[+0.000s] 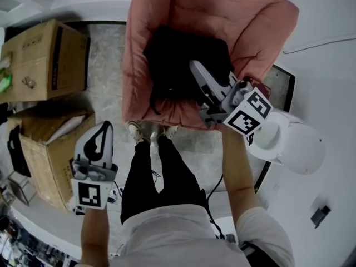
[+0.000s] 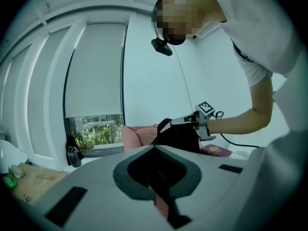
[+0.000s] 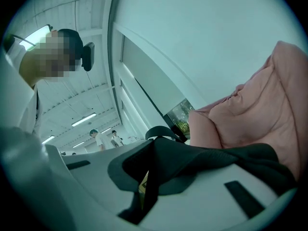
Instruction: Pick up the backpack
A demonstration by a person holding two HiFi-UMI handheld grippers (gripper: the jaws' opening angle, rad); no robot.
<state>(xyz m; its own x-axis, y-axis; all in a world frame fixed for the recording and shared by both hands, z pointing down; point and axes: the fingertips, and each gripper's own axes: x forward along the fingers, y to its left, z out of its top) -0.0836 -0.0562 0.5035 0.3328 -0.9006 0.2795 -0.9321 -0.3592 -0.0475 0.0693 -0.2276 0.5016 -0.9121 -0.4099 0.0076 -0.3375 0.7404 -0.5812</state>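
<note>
A black backpack (image 1: 183,65) lies on the seat of a pink armchair (image 1: 245,21). My right gripper (image 1: 196,71) reaches over it from the right and is shut on a fold of its black fabric (image 3: 202,160), which runs between the jaws in the right gripper view (image 3: 149,177). The left gripper view shows the backpack (image 2: 180,136) lifted a little under that gripper (image 2: 175,121), in front of the pink chair (image 2: 137,136). My left gripper (image 1: 104,128) hangs low at the left, well away from the chair; its jaws (image 2: 161,196) meet with nothing between them.
Two cardboard boxes (image 1: 39,60) (image 1: 50,149) stand at the left. A white round appliance (image 1: 289,143) sits right of the chair. The person's legs and shoes (image 1: 150,132) stand at the chair's front edge. A dark red booklet (image 2: 216,151) lies beside the chair.
</note>
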